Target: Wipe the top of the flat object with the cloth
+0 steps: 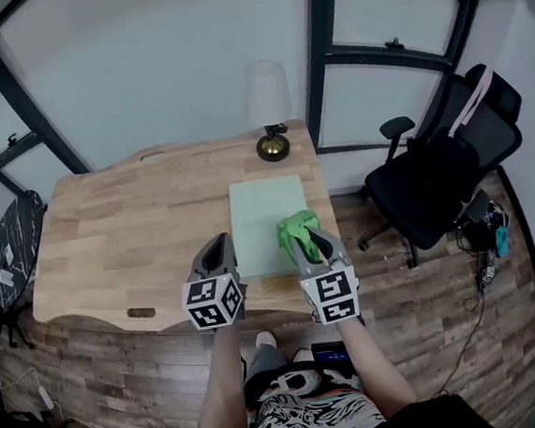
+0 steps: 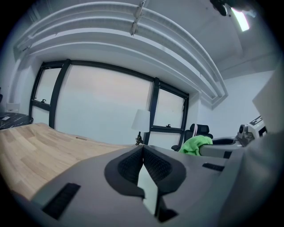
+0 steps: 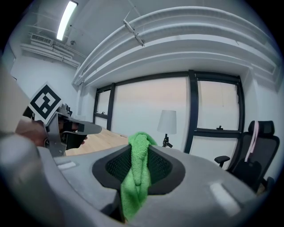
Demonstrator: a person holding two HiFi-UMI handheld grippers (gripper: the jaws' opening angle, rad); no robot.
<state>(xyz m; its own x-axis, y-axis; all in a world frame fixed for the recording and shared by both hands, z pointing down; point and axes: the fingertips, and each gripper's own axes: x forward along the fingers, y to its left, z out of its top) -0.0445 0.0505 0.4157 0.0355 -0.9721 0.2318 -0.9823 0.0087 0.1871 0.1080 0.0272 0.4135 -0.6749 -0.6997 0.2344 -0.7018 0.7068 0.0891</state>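
This is an office: a wooden table [image 1: 128, 231] with a lamp [image 1: 266, 95] at twelve o'clock, a black swivel chair [image 1: 434, 183] at three o'clock, and tall dark-framed windows [image 1: 384, 103] beyond.

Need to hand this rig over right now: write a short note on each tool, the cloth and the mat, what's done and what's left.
Left tool: shut, empty, beside the mat's near left edge.
Right tool: shut on the green cloth.
Pale green mat: lies flat on the wooden table.
Done: the cloth is gripped and held over the mat's near right part; contact is unclear.
Left: wipe the mat's top.
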